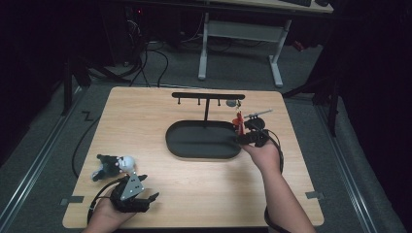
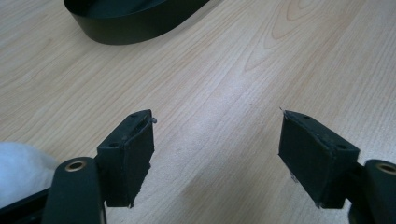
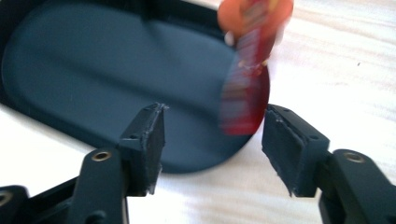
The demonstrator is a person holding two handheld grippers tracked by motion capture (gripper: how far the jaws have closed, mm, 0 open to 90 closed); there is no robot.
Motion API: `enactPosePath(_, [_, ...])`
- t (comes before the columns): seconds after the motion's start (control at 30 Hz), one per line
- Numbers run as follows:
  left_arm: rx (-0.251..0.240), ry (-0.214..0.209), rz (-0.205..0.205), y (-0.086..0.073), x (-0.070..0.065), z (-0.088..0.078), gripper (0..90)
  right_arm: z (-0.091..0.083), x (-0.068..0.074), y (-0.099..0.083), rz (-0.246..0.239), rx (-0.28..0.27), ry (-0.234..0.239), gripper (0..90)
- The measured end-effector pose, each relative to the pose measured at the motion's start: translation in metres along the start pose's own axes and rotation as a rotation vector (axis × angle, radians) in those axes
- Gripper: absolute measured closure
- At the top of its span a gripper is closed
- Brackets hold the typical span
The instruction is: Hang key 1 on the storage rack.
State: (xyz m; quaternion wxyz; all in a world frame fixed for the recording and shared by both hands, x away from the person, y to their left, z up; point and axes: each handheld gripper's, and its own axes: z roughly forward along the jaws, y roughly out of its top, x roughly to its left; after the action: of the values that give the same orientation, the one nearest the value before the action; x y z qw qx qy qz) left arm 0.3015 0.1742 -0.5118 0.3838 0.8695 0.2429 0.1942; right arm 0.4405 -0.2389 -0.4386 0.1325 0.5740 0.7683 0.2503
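Note:
A black T-shaped hook stand [image 1: 208, 95] rises from a black oval tray [image 1: 170, 141]. A red and orange trinket [image 1: 238, 121] hangs by the tray's right end, below the right tip of the bar. My right gripper [image 1: 244, 137] sits just under it. In the right gripper view the blurred trinket [image 3: 245, 88] dangles above the tray [image 3: 93, 60], close to the right jaw; the right gripper [image 3: 215, 111] is open and its pads do not press on it. My left gripper [image 1: 148, 187] rests near the table's front left, and the left gripper [image 2: 217, 115] is open over bare wood.
A small black and white toy [image 1: 114, 166] lies just left of my left gripper, a white edge of the toy [image 2: 18, 168] in that gripper's view. A small grey item [image 1: 231, 103] hangs from a hook. Table legs and cables stand on the floor behind.

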Motion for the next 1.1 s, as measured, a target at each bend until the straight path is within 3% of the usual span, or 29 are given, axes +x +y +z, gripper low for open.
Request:
enactPosePath(0.07, [0.000,0.006,-0.002,0.001,0.002,-0.003,28.0,-0.002,0.003,-0.015,-0.034,-0.020,-0.007,37.0])
enactPosePath(0.33, [0.006,0.021,-0.019,0.001,0.005,-0.006,29.3,-0.006,0.003,-0.084,-0.064,-0.133,-0.009,30.4])
enactPosePath(0.37, [0.007,0.022,-0.023,0.001,0.005,-0.007,29.3,-0.006,0.003,-0.084,-0.064,-0.133,-0.009,30.4])
enactPosePath(0.47, [0.001,0.021,-0.048,-0.001,0.006,-0.008,29.3,-0.010,-0.001,-0.115,-0.040,-0.197,0.000,28.7])
enactPosePath(0.53, [-0.006,0.023,-0.069,-0.002,0.006,-0.009,29.3,-0.011,-0.002,-0.123,-0.034,-0.215,-0.002,28.1])
enactPosePath(0.63, [-0.009,0.042,-0.091,-0.001,0.008,-0.012,29.2,-0.016,-0.006,-0.150,0.017,-0.295,-0.005,26.1])
enactPosePath(0.67, [-0.015,0.056,-0.098,0.001,0.009,-0.014,29.2,-0.020,-0.011,-0.160,0.040,-0.317,0.020,27.7])
enactPosePath(0.73, [-0.016,0.071,-0.100,0.001,0.010,-0.016,29.3,-0.022,-0.013,-0.162,0.049,-0.313,0.047,26.8])
enactPosePath(0.83, [-0.010,0.102,-0.102,0.001,0.012,-0.020,29.3,-0.024,-0.021,-0.166,0.057,-0.333,0.042,25.3])
enactPosePath(0.97, [-0.007,0.139,-0.111,0.000,0.017,-0.029,29.3,-0.025,-0.024,-0.164,0.030,-0.362,0.013,24.2])
enactPosePath(1.1, [-0.014,0.169,-0.141,-0.003,0.024,-0.037,29.4,-0.028,-0.022,-0.167,0.036,-0.372,0.033,24.2])
